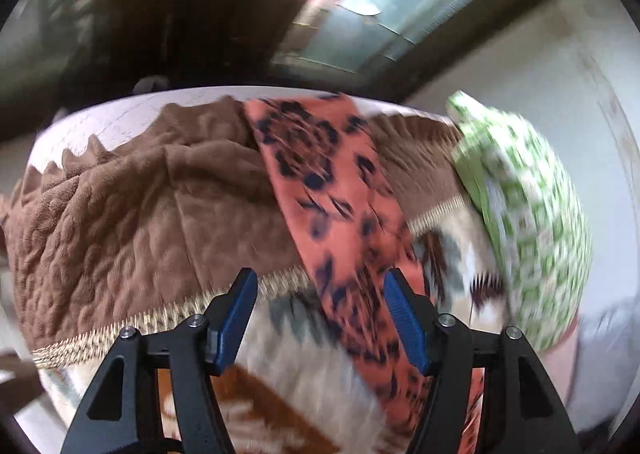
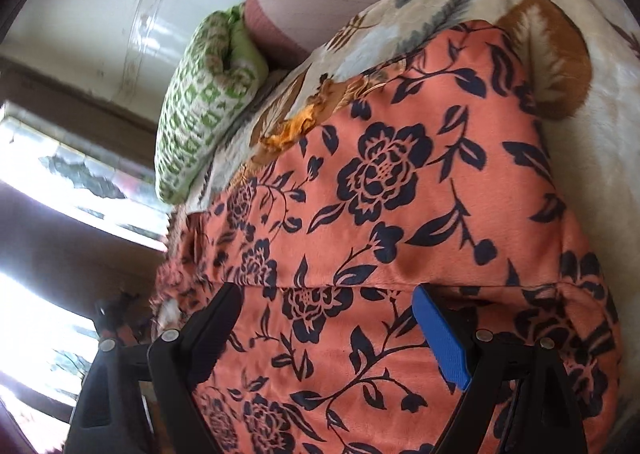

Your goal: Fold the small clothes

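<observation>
An orange garment with a dark floral print (image 2: 400, 194) lies spread on a blanket-covered bed and fills the right wrist view. In the left wrist view it shows as a blurred orange strip (image 1: 332, 190) running from the far edge toward the camera. My left gripper (image 1: 320, 314) is open just above the bed, with the strip's near part under its right finger (image 1: 404, 318). My right gripper (image 2: 332, 338) is open, its fingers resting on either side of a fold line in the garment. Neither holds cloth.
A cream floral blanket (image 2: 600, 158) covers the bed, and a brown textured blanket (image 1: 132, 214) lies across its far part. A green and white patterned pillow (image 2: 204, 94) (image 1: 528, 222) lies at the bed's end. A window (image 2: 48, 158) and walls lie beyond.
</observation>
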Action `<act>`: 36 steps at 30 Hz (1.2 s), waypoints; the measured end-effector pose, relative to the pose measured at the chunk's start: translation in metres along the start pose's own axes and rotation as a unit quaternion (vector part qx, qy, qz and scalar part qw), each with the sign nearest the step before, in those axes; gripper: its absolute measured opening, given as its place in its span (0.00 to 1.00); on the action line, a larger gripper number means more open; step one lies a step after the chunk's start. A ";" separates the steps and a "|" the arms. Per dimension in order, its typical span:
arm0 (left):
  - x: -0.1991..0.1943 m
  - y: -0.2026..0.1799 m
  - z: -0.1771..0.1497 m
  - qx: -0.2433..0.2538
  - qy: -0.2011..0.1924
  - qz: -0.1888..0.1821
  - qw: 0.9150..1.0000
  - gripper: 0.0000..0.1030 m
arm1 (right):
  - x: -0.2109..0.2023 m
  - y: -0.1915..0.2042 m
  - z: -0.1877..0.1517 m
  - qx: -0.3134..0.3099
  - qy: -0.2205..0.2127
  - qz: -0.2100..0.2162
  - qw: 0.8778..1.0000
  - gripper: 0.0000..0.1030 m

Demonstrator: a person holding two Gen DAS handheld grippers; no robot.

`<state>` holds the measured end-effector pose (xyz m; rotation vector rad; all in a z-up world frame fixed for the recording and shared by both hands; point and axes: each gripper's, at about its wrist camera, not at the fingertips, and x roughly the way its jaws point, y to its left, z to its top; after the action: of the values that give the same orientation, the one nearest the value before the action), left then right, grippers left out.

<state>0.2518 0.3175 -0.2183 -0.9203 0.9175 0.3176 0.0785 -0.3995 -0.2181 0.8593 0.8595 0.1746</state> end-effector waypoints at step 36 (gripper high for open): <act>-0.095 -0.235 -0.135 0.362 -0.043 -0.190 0.911 0.05 | -0.045 0.000 0.017 -0.019 -0.091 -0.031 0.995 0.42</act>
<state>0.2623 0.0834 -0.0522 -0.3694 0.6702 -0.3101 0.0609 -0.4300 -0.1859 0.7991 0.7095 0.0563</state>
